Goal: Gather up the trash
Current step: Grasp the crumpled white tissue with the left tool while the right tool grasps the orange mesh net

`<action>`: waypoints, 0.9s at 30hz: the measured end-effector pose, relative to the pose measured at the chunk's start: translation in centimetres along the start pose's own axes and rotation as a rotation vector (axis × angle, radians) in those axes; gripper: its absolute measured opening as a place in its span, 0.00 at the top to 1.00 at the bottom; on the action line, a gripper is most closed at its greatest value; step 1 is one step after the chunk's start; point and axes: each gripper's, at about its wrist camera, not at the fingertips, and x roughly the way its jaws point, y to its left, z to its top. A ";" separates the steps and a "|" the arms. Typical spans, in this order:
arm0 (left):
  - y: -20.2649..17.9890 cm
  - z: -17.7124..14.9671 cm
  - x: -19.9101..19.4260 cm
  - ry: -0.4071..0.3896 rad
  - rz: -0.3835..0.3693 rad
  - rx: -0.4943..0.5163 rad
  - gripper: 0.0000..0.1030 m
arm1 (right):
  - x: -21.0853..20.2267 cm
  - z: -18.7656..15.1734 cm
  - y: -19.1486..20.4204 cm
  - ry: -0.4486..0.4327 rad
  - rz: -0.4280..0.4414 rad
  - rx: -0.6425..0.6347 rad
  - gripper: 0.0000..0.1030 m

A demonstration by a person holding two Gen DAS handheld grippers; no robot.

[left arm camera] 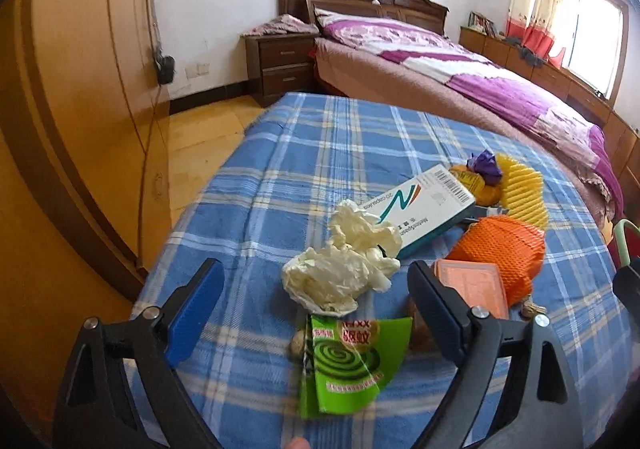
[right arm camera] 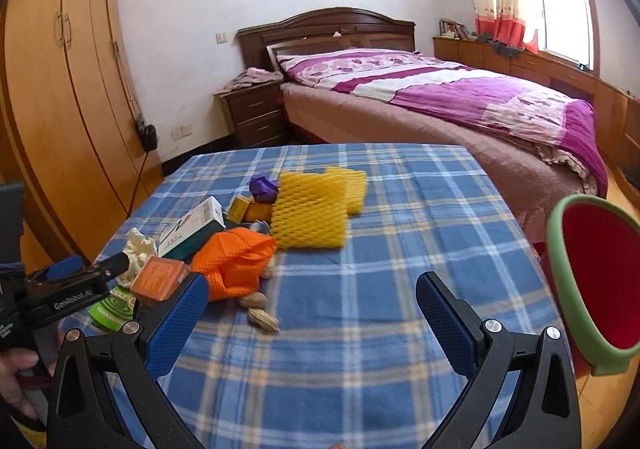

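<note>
Both grippers hang over the blue plaid cloth-covered table [right arm camera: 360,329], nothing held. Left gripper [left arm camera: 316,305]: jaws spread wide, empty, w/ the crumpled cream tissue wad [left arm camera: 340,273] lying between them but not touched by either pad. Right gripper [right arm camera: 312,321]: jaws also wide apart, empty, over bare cloth near two peanut shells [right arm camera: 258,311].

Trash sits in a loose heap on the table's left half as seen from the right wrist: white-and-teal cardboard medicine box [left arm camera: 424,205], orange foam fruit net [right arm camera: 236,261], yellow foam fruit net [right arm camera: 310,213], small orange rectangular box [right arm camera: 158,281], torn green mosquito-coil packet [left arm camera: 352,361], purple crumpled wrapper [right arm camera: 262,187], small yellow box [right arm camera: 240,207]. Red bin w/ green rim [right arm camera: 596,289] stands off the table's right edge, prob. the drop target.

Risks, as I judge them:
- Tissue is soft & springy; a shallow pinch may catch only a fold, so it slips out on the way to the bin.
- Left jaws are wide; closing could also snag the green packet or nudge the orange box, dragging extras or knocking them off the edge.
- Pads biting too low may grab the cloth & pull the whole heap.
- Peanut shells are small, round; likely to roll or crack under the pads.
- The bin is across from the left hand, so arms may cross & bump.
</note>
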 end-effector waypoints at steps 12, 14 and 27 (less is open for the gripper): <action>0.3 0.3 3.5 0.124 -0.129 -0.003 0.32 | 6.9 1.1 2.2 0.160 0.051 0.039 0.00; 0.5 0.5 3.9 0.146 -0.152 -0.023 0.37 | 7.7 1.1 2.3 0.174 0.060 0.058 0.00; 0.7 1.2 3.4 0.116 -0.187 -0.056 0.65 | 8.4 1.1 4.3 0.199 0.142 0.033 0.71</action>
